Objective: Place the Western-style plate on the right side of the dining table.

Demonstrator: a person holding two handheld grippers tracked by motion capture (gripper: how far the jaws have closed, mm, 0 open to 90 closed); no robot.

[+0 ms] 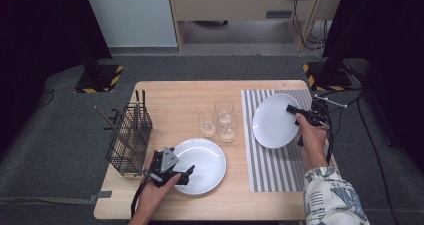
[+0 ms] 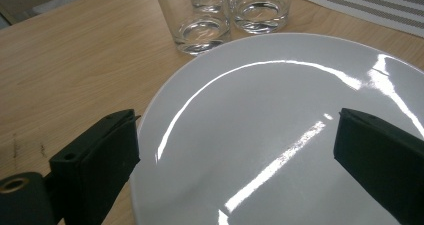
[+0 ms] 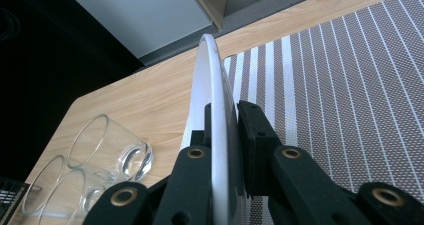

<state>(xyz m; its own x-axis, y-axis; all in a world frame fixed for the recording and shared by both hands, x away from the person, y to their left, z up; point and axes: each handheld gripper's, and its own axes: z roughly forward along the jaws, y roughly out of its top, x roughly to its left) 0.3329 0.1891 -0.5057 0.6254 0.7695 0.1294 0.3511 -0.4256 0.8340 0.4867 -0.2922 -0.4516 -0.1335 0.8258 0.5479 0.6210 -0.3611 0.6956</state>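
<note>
Right gripper (image 1: 295,113) clamped on raised plate (image 1: 274,121), apparently clear of the striped mat (image 1: 280,170); left gripper (image 1: 186,174) spread apart over near-edge plate (image 1: 207,162) on worktop (image 1: 170,92).

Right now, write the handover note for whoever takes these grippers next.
Right gripper: shut on the rim of the held plate, which is tilted up over the striped mat.
Left gripper: open, jaws apart over the near edge of the flat plate; not gripping it.
Three glasses stand mid-table between the plates; the cutlery rack is at the left edge.
Done: one plate picked up.
Left: probably set the held plate down on the mat, then close on the flat plate and move it. Watch the glasses beside it.
</note>
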